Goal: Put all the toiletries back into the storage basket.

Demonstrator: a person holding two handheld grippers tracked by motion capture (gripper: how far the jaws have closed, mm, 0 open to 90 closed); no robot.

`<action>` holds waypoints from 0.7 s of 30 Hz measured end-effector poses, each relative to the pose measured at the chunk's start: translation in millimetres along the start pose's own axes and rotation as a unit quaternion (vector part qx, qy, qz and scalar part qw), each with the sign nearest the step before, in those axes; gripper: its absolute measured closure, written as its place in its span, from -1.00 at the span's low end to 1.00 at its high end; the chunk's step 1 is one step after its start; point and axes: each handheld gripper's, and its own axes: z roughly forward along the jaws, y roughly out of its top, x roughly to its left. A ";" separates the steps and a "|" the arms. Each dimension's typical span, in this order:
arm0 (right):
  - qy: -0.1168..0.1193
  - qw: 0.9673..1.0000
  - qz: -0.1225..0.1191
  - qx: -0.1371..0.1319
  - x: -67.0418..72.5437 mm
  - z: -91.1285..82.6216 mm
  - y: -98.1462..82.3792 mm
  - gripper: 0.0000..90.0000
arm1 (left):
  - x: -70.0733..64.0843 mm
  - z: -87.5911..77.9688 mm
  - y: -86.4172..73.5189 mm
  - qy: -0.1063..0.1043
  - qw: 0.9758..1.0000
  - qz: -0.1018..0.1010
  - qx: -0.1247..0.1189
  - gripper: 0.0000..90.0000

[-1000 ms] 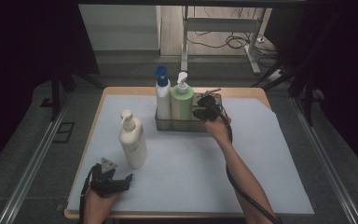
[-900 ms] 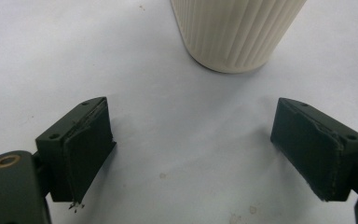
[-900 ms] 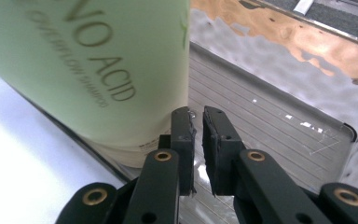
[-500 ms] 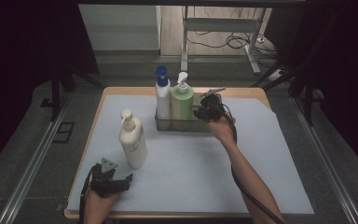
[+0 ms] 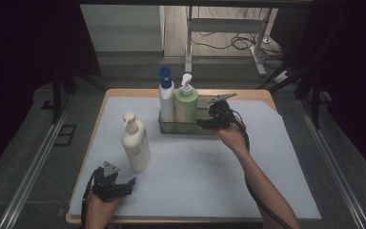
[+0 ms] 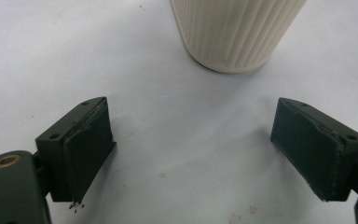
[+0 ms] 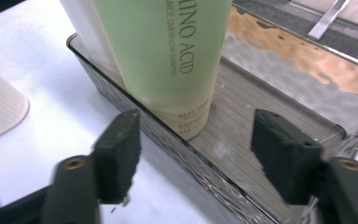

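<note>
From the high view, my right gripper point(image 5: 205, 123) hangs at the near wall of the clear tray point(image 5: 171, 128) at the far side of the bench point(image 5: 248, 95), just right of the green bottle point(image 5: 186, 108). Its jaws have just been opening and hold nothing. The green bottle stands upright in the tray, close beside the white bottle with the blue pump point(image 5: 166, 102) on its left. My left gripper point(image 5: 124, 184) rests low at the near left edge of the white mat point(image 5: 195, 167), jaws apart and empty. The cream pump bottle point(image 5: 135, 143) stands on the mat just beyond it, well apart from the tray.

From the left gripper view, my two black jaws stand wide apart over the bare white mat point(image 6: 158, 116), nothing between them. The ribbed base of the cream pump bottle point(image 6: 235, 32) sits ahead of the gap, clear of both pads.

From the right gripper view, my jaws are spread well apart with no pad pressing on anything. The green bottle point(image 7: 168, 60) stands upright inside the clear tray point(image 7: 242, 112), just ahead of the gap and nearer the left jaw, its base on the ridged tray floor. The white bottle point(image 7: 86, 32) shows behind it at the left. The tray's near wall runs across between the jaws. A corner of the cream bottle point(image 7: 0, 107) sits on the mat at far left.
</note>
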 end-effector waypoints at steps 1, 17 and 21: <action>0.002 1.000 -0.004 -0.001 0.6 -1.6 -0.7 -0.34 | 0.0 0.0 0.0 0.000 1.000 0.000 0.000 -0.73; 0.017 0.999 -0.030 0.012 10.1 -22.9 -18.4 -0.71 | 0.0 0.0 0.1 0.000 1.000 0.000 0.000 -0.73; 0.022 0.999 -0.031 0.009 11.4 -31.8 -23.9 -0.84 | 0.0 0.0 0.1 0.000 1.000 0.000 0.000 -0.73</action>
